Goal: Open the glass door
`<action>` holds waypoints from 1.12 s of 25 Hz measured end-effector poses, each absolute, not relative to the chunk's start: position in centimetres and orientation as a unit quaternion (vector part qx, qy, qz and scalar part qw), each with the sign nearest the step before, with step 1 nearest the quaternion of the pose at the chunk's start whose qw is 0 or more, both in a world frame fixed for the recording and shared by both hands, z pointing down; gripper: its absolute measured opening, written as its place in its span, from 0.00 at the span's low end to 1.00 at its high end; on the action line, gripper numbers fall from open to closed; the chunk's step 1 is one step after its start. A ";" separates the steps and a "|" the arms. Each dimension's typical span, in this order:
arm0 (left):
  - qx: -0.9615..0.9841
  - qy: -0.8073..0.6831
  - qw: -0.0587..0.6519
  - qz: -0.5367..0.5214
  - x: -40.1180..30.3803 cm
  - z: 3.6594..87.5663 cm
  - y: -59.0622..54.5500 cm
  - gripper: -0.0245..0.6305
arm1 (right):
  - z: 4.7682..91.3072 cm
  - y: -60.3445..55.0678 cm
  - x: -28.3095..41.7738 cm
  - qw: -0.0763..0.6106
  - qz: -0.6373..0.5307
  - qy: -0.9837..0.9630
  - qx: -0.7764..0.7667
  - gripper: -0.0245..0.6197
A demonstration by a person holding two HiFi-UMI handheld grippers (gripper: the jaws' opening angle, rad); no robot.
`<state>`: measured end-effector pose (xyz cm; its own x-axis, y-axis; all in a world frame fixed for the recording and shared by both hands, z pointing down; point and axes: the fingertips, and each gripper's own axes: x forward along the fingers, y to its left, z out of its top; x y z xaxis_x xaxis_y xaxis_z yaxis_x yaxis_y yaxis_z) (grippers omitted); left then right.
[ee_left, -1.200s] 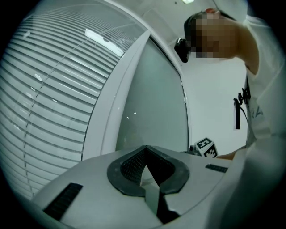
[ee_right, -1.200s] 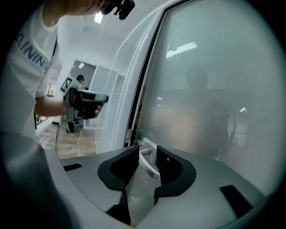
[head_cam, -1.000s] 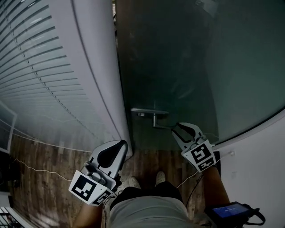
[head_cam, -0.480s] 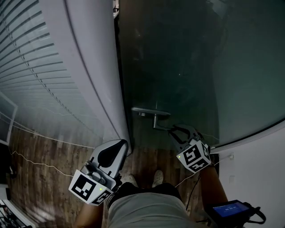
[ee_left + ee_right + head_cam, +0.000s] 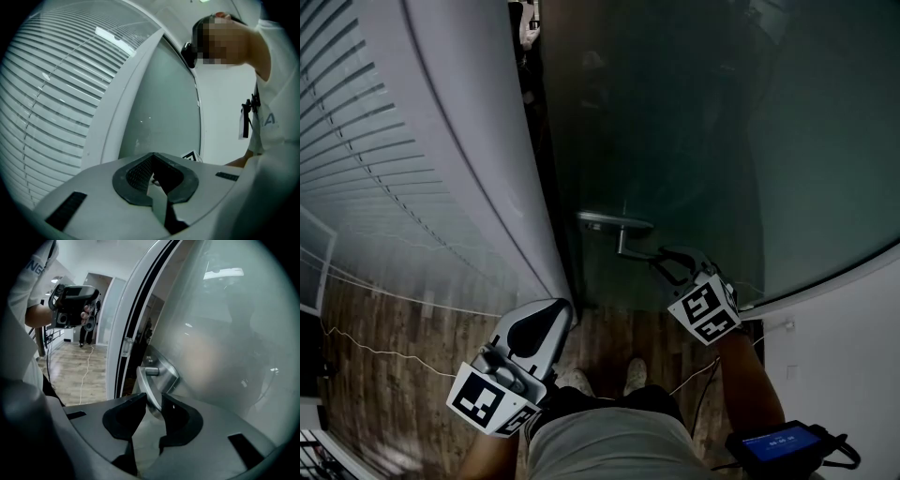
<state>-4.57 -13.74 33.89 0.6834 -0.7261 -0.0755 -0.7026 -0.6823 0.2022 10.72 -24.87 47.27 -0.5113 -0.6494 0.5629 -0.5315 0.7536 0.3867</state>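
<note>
Blinds (image 5: 347, 122) stand left of the frame (image 5: 487, 159), with the glass door (image 5: 694, 131) to its right. The door handle (image 5: 614, 223) sits at the door's left edge, its end between the right gripper (image 5: 661, 261) fingers. The left gripper (image 5: 546, 309) is below the frame, apart.

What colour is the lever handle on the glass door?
Silver, brushed metal lever handle; the right gripper view shows it best.

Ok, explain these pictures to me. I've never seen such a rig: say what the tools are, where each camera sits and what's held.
No robot here: a person holds a two-jaw gripper in each hand. The head view looks down from the person's head; each gripper view rides on its own gripper. The right gripper is clamped on the metal door handle of the glass door. The left gripper is shut and empty, near the white frame and the blinds.
</note>
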 end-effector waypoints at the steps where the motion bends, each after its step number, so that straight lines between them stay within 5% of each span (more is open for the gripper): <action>1: 0.914 -0.391 0.079 -0.075 -4.8 33.8 -13.9 0.04 | 47.2 -25.5 10.5 0.358 -0.081 -0.865 0.341 0.20; 28: 0.908 -0.407 0.068 -0.066 1.1 33.4 -16.6 0.04 | 47.5 -38.4 12.4 0.303 -0.032 -0.871 0.387 0.18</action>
<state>1.06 -16.63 33.45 0.6591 -0.7493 -0.0650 -0.7311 -0.6586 0.1780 12.39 -38.44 47.51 -0.5180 -0.6925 0.5021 -0.6537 0.6991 0.2899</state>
